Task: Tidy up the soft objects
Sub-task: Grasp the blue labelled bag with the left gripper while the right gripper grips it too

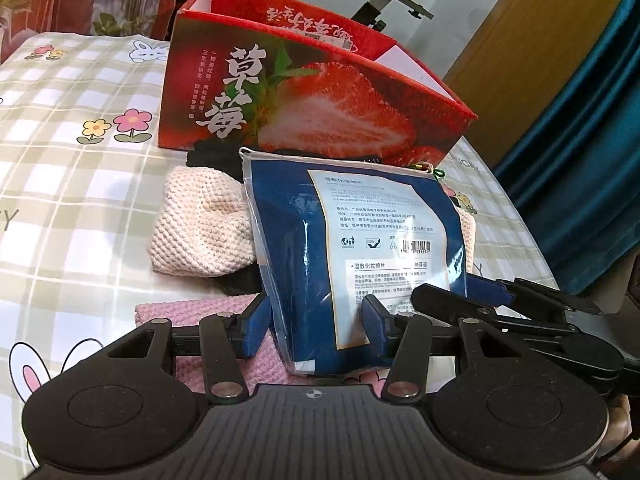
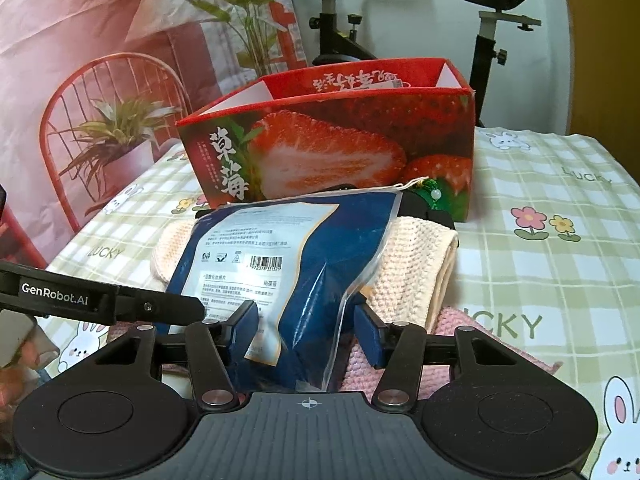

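Checked tablecloth (image 1: pixel 80 200) – both grippers, left (image 1: pixel 316 326) and right (image 2: pixel 306 326), straddle blue pouch (image 1: pixel 360 248), jaws apart

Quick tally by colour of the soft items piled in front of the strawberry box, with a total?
Blue: 1, the cotton-pad pouch, between both grippers' fingers.
Cream: 1, knitted cloth under the pouch.
Pink: 1, knitted cloth lying flat on the table.
Black: 1, dark fabric against the box; it may be more than one piece.
Total: 4 visible.

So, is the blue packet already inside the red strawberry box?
No, the blue packet stands outside, in front of the strawberry box, on the cream knitted cloth.
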Available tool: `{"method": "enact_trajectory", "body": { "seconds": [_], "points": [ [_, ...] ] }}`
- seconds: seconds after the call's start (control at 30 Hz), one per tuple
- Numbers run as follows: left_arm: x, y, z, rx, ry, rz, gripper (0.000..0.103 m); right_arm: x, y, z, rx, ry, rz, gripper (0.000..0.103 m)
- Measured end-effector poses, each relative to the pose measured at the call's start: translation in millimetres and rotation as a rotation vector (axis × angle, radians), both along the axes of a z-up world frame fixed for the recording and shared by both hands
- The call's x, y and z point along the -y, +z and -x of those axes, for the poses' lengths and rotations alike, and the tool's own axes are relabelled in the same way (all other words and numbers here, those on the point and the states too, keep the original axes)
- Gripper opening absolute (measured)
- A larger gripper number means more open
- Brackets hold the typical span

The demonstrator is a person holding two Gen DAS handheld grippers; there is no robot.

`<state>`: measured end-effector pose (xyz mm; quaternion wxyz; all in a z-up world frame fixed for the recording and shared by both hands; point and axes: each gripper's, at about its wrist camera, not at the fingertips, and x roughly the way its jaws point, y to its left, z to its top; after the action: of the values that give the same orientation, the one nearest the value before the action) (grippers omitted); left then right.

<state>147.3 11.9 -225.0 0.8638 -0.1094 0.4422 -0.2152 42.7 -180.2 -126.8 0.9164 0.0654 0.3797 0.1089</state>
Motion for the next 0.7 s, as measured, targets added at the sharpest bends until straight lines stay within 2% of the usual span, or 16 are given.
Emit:
{"method": "enact_trajectory", "body": {
  "seconds": [0.2, 0.47, 0.7],
  "points": [
    [-0.2, -3.0, -1.7, -0.001, -0.011, 0.008, 0.053, 0.2, -0.9, -0.5, -0.001, -0.003, -0.011, 0.050],
    [-6.4, -9.1, -3.3, -0.012, 0.004, 0.073, 0.054, 0.2, -1.0, -0.3, -0.001, -0.003, -0.010, 0.049],
    [-1.1, -3.8, -0.8, 0.033, -0.009, 0.036, 0.054, -1.9, 0.3, 0.0, 0.000, 0.002, -0.011, 0.047]
  ]
}}
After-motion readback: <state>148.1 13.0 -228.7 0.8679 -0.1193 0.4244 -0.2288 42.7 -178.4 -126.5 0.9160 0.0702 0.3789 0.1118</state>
